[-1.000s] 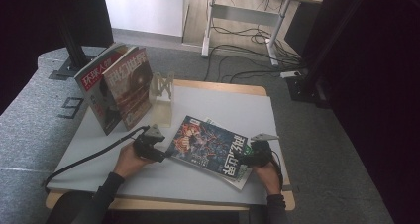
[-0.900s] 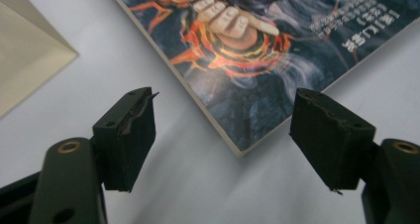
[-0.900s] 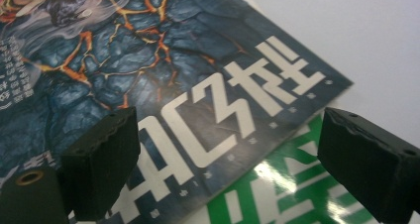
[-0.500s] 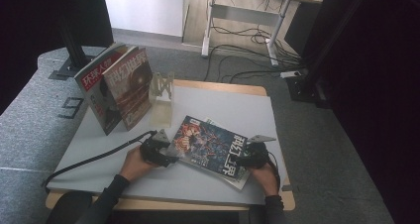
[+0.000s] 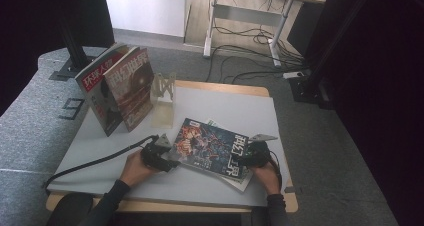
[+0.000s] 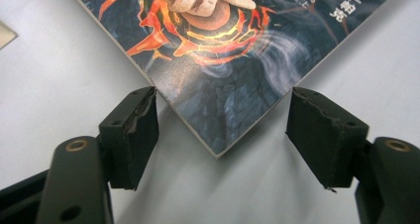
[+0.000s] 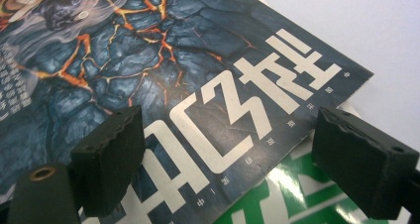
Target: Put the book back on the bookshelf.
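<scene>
Your surface (image 5: 235, 106) is a pale board with a wooden edge, and most of its far half lies bare. At its far left two magazines (image 5: 117, 88) stand upright, leaning together, with a small clear stand (image 5: 163, 98) just beside them on their right; all of that is well apart from your hands. Nearer you lies the dark magazine (image 5: 212, 146) with the lava-patterned cover, flat and turned at an angle, resting on a second magazine (image 7: 277, 204) whose green and white cover peeks out beneath its near right corner.

Your left claw (image 6: 223, 122) sits at the dark magazine's left corner: the corner points in between the jaws, which have just been closing a little, yet both pads stand clear of the paper, so it is open. Your right claw (image 7: 225, 159) hangs over the cover's right end, above the large white lettering, its jaws spread wide and gripping nothing. A black cable (image 5: 95, 161) trails left from your left hand (image 5: 132, 168) across the surface.
</scene>
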